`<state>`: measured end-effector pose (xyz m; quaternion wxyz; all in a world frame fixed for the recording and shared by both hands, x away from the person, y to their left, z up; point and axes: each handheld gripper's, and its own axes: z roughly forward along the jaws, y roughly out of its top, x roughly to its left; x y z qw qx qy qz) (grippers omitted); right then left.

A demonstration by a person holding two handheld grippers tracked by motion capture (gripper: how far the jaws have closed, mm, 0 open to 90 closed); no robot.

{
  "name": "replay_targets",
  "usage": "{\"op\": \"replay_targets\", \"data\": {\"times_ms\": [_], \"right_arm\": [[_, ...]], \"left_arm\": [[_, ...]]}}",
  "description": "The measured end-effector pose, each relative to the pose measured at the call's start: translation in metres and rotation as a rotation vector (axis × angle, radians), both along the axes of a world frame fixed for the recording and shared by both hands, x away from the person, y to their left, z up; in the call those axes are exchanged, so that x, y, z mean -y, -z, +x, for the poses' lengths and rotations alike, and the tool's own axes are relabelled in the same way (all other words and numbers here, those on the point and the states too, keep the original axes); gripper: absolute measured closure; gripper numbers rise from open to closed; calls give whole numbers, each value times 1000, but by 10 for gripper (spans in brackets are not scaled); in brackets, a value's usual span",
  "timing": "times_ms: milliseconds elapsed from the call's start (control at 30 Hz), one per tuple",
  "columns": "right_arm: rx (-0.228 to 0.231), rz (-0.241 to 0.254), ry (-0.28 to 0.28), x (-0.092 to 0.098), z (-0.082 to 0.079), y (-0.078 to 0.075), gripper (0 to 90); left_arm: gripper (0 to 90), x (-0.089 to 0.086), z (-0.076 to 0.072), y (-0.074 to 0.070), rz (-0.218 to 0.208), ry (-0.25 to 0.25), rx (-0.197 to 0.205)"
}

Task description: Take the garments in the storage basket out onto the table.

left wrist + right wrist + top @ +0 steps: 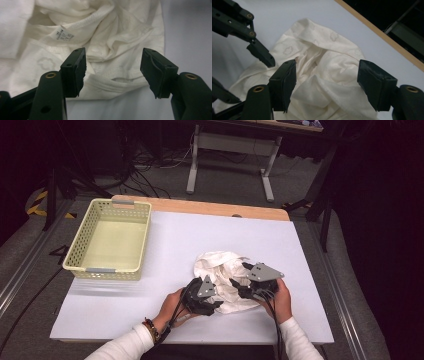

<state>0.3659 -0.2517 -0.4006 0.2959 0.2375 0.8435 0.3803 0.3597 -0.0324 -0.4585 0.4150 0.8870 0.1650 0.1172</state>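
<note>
A crumpled white cloth lies on the white sheet near the table's front. My left gripper sits at its left edge and my right gripper at its right, both pointing inward. In the left gripper view the left gripper stands open over a folded hem of the cloth, which has a small printed label. In the right gripper view the right gripper is open above the cloth, pads not pressing on it. The left gripper's fingers show at the far side.
A pale yellow perforated basket stands empty at the table's back left. The white sheet covers the tabletop, with a wooden edge at the back. Beyond are a desk frame and cables on the floor.
</note>
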Motion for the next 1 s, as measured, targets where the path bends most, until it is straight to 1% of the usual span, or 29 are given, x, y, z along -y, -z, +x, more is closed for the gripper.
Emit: {"op": "replay_targets", "data": {"times_ms": [33,67,100,133,167,200,233,267,333,400,433,467,500,533,600,633,667,733,800,833,867,900,933,1000], "right_arm": [[-10,-14,13,-3,5,2,340],[-14,-35,25,-5,9,4,373],[-26,-52,29,-6,13,6,425],[-40,-68,30,-6,17,9,496],[-49,-76,39,-6,19,11,535],[-59,-82,54,-5,21,13,589],[-71,-85,64,-3,23,15,654],[-76,-99,81,0,24,18,718],[-82,-122,92,4,25,23,798],[-79,-113,98,8,25,24,867],[-79,-105,101,10,25,23,881],[-78,-102,108,12,25,23,893],[-71,-96,114,14,24,22,899],[-62,-88,117,17,24,21,900],[-52,-61,131,22,22,19,900],[-42,-43,140,25,21,18,900],[-40,-36,144,27,21,17,900],[-20,-25,160,31,18,15,900],[-3,-14,168,35,15,12,900],[6,-10,174,36,14,11,900],[15,-7,185,38,12,9,900],[26,7,199,42,8,5,900],[26,7,199,42,8,5,900],[43,14,222,48,3,1,900]], "left_arm": [[409,2,3,1,18,-6,-17],[438,3,4,1,24,-5,-30],[454,5,6,1,66,-30,-32],[461,6,8,1,76,-37,-32],[475,6,11,1,72,-44,-58],[489,6,13,1,68,-47,-70],[520,6,14,0,77,-49,-64],[570,6,15,1,78,-47,-56],[642,5,17,1,75,-45,-51],[690,3,19,0,73,-32,-44],[771,2,20,0,70,-36,-31],[839,1,21,0,62,-29,-41],[850,0,22,0,61,-22,-42],[858,0,22,-1,74,-22,-26],[865,-1,22,-2,82,-17,-9],[866,-3,22,-3,81,-24,-3],[867,-5,22,-5,71,-31,6],[868,-10,23,-10,63,-45,32],[868,-18,24,-15,41,-67,49],[868,-21,25,-18,38,-74,60],[868,-24,26,-21,44,-83,73],[868,-28,27,-23,44,-96,91],[868,-32,28,-26,42,-112,104],[867,-39,33,-30,33,-137,126]]}}
